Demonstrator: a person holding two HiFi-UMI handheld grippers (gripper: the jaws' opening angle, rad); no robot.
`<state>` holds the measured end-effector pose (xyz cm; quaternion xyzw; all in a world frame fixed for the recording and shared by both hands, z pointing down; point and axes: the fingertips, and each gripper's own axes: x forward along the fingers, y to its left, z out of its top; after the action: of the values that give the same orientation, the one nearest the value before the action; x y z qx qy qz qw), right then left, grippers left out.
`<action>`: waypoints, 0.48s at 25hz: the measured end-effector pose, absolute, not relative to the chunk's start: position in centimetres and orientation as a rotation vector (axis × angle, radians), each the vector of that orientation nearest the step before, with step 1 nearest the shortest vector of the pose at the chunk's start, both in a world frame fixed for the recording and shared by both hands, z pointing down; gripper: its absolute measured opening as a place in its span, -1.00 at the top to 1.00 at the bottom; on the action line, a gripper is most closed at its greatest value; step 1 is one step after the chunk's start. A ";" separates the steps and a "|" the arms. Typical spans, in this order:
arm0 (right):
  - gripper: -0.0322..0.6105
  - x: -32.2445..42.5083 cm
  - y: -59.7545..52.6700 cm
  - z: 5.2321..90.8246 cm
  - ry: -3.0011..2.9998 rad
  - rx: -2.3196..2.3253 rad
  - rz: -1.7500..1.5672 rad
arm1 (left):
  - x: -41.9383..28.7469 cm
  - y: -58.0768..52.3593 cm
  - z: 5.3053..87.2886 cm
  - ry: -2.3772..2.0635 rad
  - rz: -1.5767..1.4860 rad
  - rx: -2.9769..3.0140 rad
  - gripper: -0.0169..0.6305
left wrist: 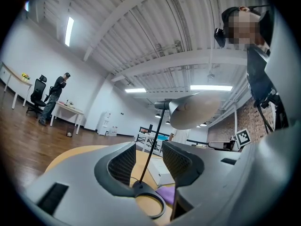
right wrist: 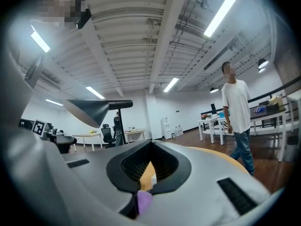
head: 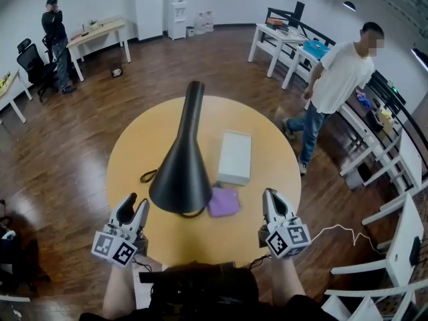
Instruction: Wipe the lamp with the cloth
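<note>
right gripper (head: 273, 196): fingers (right wrist: 135, 166) closed tip to tip, nothing pinched. a bit of purple shows under them in the right gripper view, but that's the cloth lying further off on the worktop. left gripper (head: 137, 204): fingers (left wrist: 123, 164) fairly wide, empty. the lamp pole shows through the gap, but it stands well beyond them. both grippers hang over the near edge of the worktop (head: 137, 146), one on each side, pointing roughly level toward the lamp and touching nothing.

cloth (head: 224, 202): purple, lying on the worktop just right of the lamp base and at the near end of a white box (head: 235, 157). it sits between the two grippers, nearer the right one, apart from both.

lamp (head: 182, 169): black, upright mid-worktop, with a ring base, a thin pole and a big cone shade tipped toward the person. the shade hides most of the base in the head view.

progress: cloth is in neither gripper and not on the lamp, so no wiping contact right now. the lamp surface shows no dust or streaks, so can't tell if it's been wiped. the scene fits the cloth waiting to be picked up for the wipe, or the cloth put back down after one. what's left can't be settled from this.
</note>
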<state>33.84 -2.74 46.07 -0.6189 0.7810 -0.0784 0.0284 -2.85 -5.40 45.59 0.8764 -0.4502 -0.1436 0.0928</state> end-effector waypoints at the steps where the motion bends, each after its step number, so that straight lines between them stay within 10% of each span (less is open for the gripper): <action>1: 0.89 33.6 -2.9 46.1 2.417 -1.910 -0.238 | -3.0 -5.4 45.6 -1.339 -0.427 2.600 0.41; 12: 0.89 32.6 -4.0 45.6 2.456 -1.900 -0.197 | -3.1 -6.1 45.9 -1.331 -0.430 2.597 0.41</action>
<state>32.59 -4.04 45.63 -0.6107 0.7892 -0.0634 0.0151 -3.12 -6.15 45.88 0.8764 -0.4490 -0.1451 0.0958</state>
